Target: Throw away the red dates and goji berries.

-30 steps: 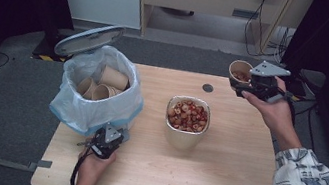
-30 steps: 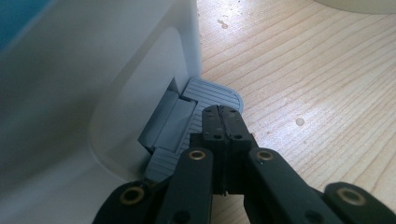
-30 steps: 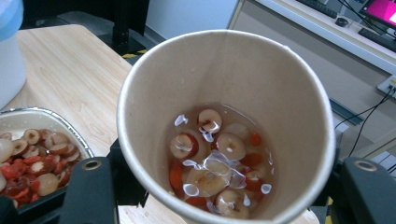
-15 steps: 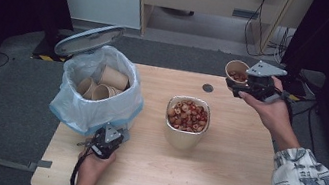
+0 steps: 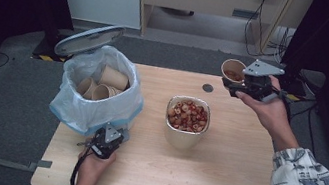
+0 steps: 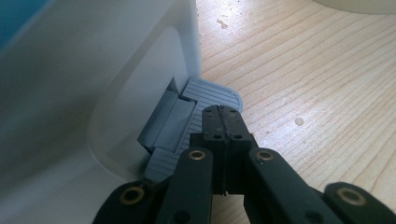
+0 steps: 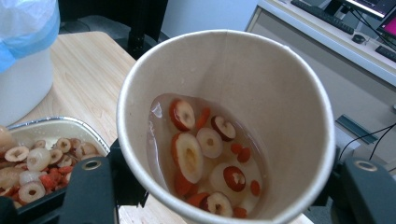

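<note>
Barely anything moves across the last second. At far left, the white pedal bin (image 5: 123,122) lined with a clear, blue-edged plastic bag stands on the pale wooden table (image 5: 218,182), as it did a second ago. Its grey lid (image 5: 89,39) is still tipped up and several brown paper cups (image 5: 103,82) lie inside.

My left gripper (image 5: 112,135) has not shifted. Its jaws are pressed fully together with nothing between them, and the tips rest on the bin's grey ribbed foot pedal (image 6: 210,93). I judge that this is what keeps the lid open.

Mid-table, the silver foil container (image 5: 184,135) of sliced red dates and pale rounds is as full as before.

At right, my right gripper (image 5: 242,87) holds the tan paper cup (image 5: 233,69) in a narrow clamp. The cup is aloft past the table's far edge and has drifted only a touch leftward. It is still near upright, with date slices, berries and liquid pooled at the bottom (image 7: 205,154).

I read that as the pour not yet begun. The cup still has to travel to the foil container and, once emptied, on to the waiting bin.

The cup hides where the pads meet its wall in the right gripper view. In the high view, the bag overhang hides the pedal. I cannot make out what the small dark disc (image 5: 208,87) on the table is.
</note>
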A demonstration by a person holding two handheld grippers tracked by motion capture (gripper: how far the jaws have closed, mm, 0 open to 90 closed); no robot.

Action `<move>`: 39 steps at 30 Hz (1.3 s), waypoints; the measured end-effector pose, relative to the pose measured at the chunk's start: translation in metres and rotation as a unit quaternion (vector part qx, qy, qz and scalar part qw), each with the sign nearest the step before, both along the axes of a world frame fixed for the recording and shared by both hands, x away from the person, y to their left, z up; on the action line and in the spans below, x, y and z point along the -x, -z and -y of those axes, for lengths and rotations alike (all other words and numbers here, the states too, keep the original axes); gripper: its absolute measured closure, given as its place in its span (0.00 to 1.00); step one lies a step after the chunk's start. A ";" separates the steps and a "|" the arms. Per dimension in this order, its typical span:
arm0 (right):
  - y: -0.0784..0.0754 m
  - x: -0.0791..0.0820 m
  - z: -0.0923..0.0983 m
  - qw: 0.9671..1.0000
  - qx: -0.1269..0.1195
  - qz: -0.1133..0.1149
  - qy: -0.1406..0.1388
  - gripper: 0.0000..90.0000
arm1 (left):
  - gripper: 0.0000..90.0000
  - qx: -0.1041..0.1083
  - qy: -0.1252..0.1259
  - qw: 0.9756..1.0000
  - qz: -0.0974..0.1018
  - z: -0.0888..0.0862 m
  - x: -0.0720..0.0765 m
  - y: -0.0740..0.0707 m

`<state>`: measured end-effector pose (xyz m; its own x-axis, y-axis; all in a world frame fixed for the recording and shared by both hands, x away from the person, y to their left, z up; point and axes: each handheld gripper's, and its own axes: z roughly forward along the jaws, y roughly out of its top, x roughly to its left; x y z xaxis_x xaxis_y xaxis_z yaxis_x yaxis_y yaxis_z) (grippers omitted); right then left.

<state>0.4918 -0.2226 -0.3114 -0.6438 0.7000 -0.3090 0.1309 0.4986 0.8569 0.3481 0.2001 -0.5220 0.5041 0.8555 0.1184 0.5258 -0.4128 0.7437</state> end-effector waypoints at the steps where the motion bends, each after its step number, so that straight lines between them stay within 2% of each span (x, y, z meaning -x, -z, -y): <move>1: -0.001 0.000 0.000 1.000 -0.001 0.000 0.002 0.38 | 0.99 0.000 0.000 1.000 0.000 0.000 0.000 0.000; 5: -0.002 0.004 -0.005 1.000 0.008 0.006 -0.008 0.38 | 0.99 0.000 0.000 1.000 0.000 0.000 0.000 0.000; 10: -0.003 0.005 -0.006 1.000 0.008 0.008 -0.002 0.38 | 0.99 0.000 0.000 1.000 0.000 0.000 0.000 0.000; 11: -0.003 0.007 -0.009 1.000 0.015 0.010 -0.008 0.38 | 0.99 0.000 0.000 1.000 0.000 0.000 0.000 0.000; 13: -0.002 0.010 -0.011 1.000 0.016 0.011 -0.016 0.38 | 0.99 -0.001 0.000 1.000 0.000 0.000 0.000 0.000; 19: -0.001 0.012 -0.014 1.000 0.018 0.011 -0.018 0.38 | 0.99 0.000 0.001 1.000 0.000 0.000 0.000 0.000; 22: 0.001 0.014 -0.017 0.999 0.028 0.018 -0.014 0.38 | 0.99 0.000 0.001 1.000 -0.001 0.000 0.000 0.000; 23: 0.002 0.015 -0.020 0.999 0.046 0.028 -0.009 0.38 | 0.99 0.000 0.001 1.000 -0.001 0.001 0.000 0.000; 24: 0.002 0.015 -0.020 0.999 0.046 0.028 -0.009 0.38 | 0.99 0.000 0.001 1.000 -0.001 0.001 0.000 0.000; 25: 0.003 0.016 -0.023 0.997 0.060 0.038 -0.009 0.38 | 0.99 0.000 0.001 1.000 -0.001 0.001 0.000 0.000; 32: 0.001 0.019 -0.031 0.995 0.080 0.055 -0.017 0.38 | 0.99 0.000 0.001 1.000 -0.001 0.001 0.000 0.000; 34: 0.000 0.020 -0.033 0.994 0.088 0.060 -0.020 0.38 | 0.99 0.000 0.001 1.000 -0.001 0.001 0.000 0.000; 35: -0.001 0.020 -0.036 0.992 0.103 0.068 -0.022 0.38 | 0.99 0.000 0.001 1.000 -0.001 0.001 0.000 0.000; 36: -0.001 0.020 -0.036 0.992 0.103 0.068 -0.022 0.38 | 0.99 0.000 0.001 1.000 -0.001 0.001 0.000 0.000; 37: -0.001 0.019 -0.038 0.990 0.119 0.073 -0.023 0.38 | 0.99 0.001 0.002 1.000 -0.001 0.001 0.000 0.000; 39: -0.001 0.019 -0.038 0.989 0.123 0.074 -0.025 0.38 | 0.99 0.001 0.002 1.000 -0.001 0.001 0.000 0.000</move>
<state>0.4729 -0.1844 -0.3101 -0.6104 0.5612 -0.5590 -0.0164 0.6966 0.7173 0.3477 0.1996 -0.5219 0.5071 0.8540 0.1163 0.5263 -0.4137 0.7429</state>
